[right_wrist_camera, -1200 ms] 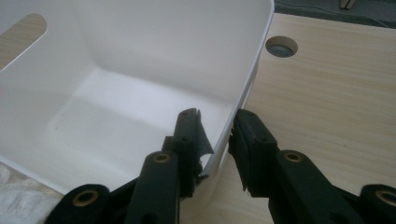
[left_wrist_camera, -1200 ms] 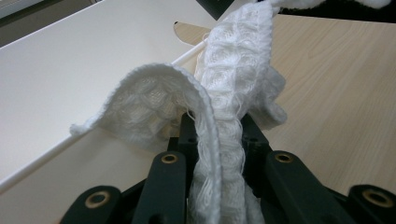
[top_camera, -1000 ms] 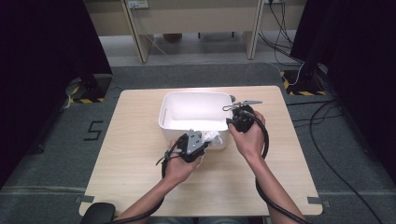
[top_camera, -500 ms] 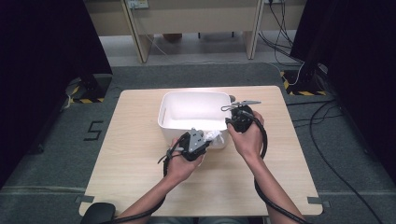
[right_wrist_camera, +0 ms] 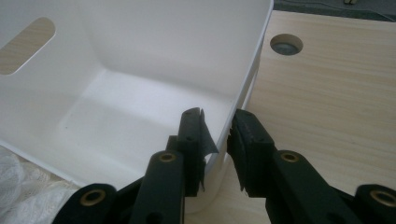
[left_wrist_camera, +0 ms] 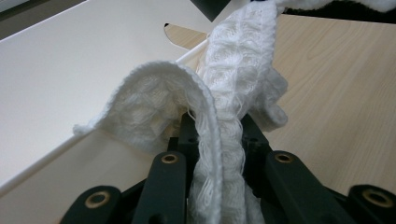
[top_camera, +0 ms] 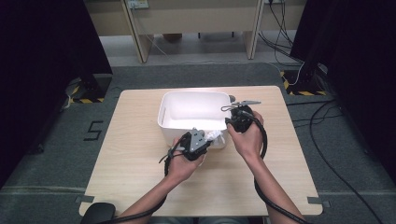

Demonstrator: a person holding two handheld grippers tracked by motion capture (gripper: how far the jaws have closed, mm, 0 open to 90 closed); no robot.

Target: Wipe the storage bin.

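A white knitted cloth (left_wrist_camera: pixel 219 107) is pinched in the left gripper (top_camera: pixel 211 138), whose jaws are clamped tight on it; the cloth drapes over the near rim of a white plastic bin (top_camera: pixel 187 114), at the bin's front right corner. In the left gripper view the fabric folds over the rim in a loop and rises out of the top of the picture. The right gripper (right_wrist_camera: pixel 217 133) straddles the bin's right-hand wall near that same corner, one jaw inside and one outside; the jaws stand narrow about the wall, though whether the pads actually press on the plastic is hard to make out. The bin sits toward the far middle of a pale wooden tabletop (top_camera: pixel 140 158), and its inside looks bare, with a slot handle in one wall. A round hole (right_wrist_camera: pixel 286 45) in the tabletop lies just beyond the bin's right side. Around the tabletop are grey carpet, dark curtains on both sides, desk legs at the back and loose cables on the floor at the right. Both forearms reach in from the near edge, the left hand (top_camera: pixel 184 161) low in front of the bin, the right hand (top_camera: pixel 247 135) beside its right corner.
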